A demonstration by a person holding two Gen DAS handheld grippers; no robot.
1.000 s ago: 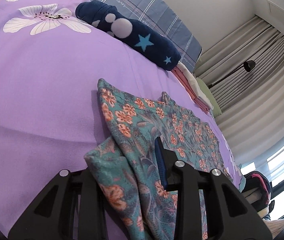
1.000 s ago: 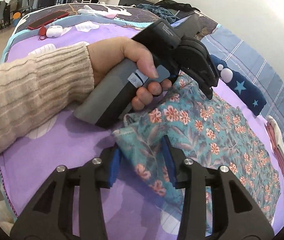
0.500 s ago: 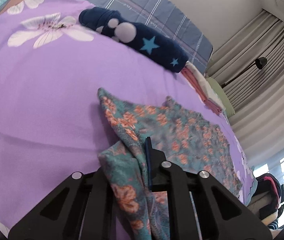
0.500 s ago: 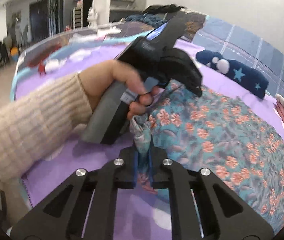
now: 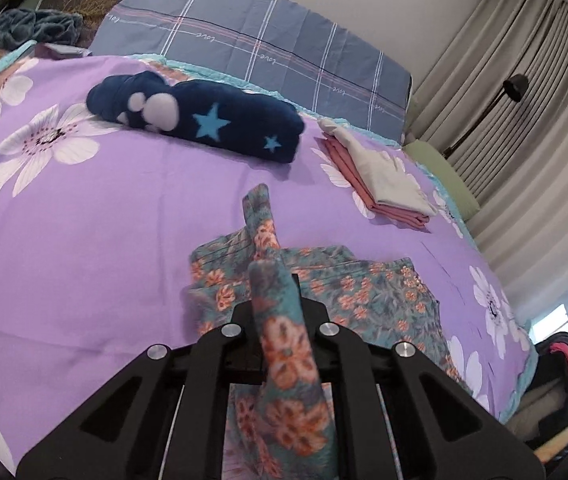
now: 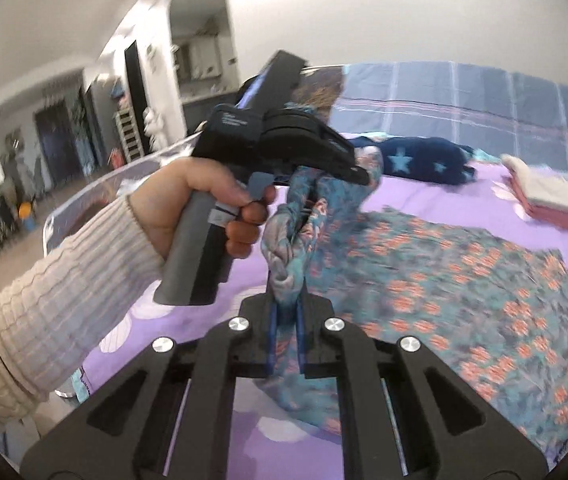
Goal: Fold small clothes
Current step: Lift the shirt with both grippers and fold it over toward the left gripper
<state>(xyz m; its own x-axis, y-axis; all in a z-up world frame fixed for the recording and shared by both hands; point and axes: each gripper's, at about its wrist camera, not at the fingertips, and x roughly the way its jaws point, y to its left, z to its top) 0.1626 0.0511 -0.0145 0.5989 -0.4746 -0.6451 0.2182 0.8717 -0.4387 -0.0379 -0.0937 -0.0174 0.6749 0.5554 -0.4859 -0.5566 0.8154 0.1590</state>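
Observation:
A teal garment with orange flowers (image 5: 367, 292) (image 6: 463, 280) lies on the purple flowered bedspread (image 5: 84, 220). My left gripper (image 5: 278, 304) is shut on one bunched edge of it, and the cloth drapes over and between its jaws. My right gripper (image 6: 284, 312) is shut on another bunched corner, lifted off the bed. In the right wrist view a hand in a cream ribbed sleeve (image 6: 44, 300) holds the left gripper (image 6: 357, 172), also clamped on the cloth. The rest of the garment trails flat to the right.
A dark blue plush roll with stars (image 5: 200, 120) (image 6: 423, 156) lies near the grey checked pillow (image 5: 268, 48). A folded pink and white stack (image 5: 379, 176) (image 6: 551, 200) sits to its right. Curtains (image 5: 523, 128) and a black lamp (image 5: 515, 84) stand beyond the bed.
Both grippers closed on the floral garment's edge and rose with it, pulling the cloth up off the bedspread. Both views swung toward the pillow end of the bed.

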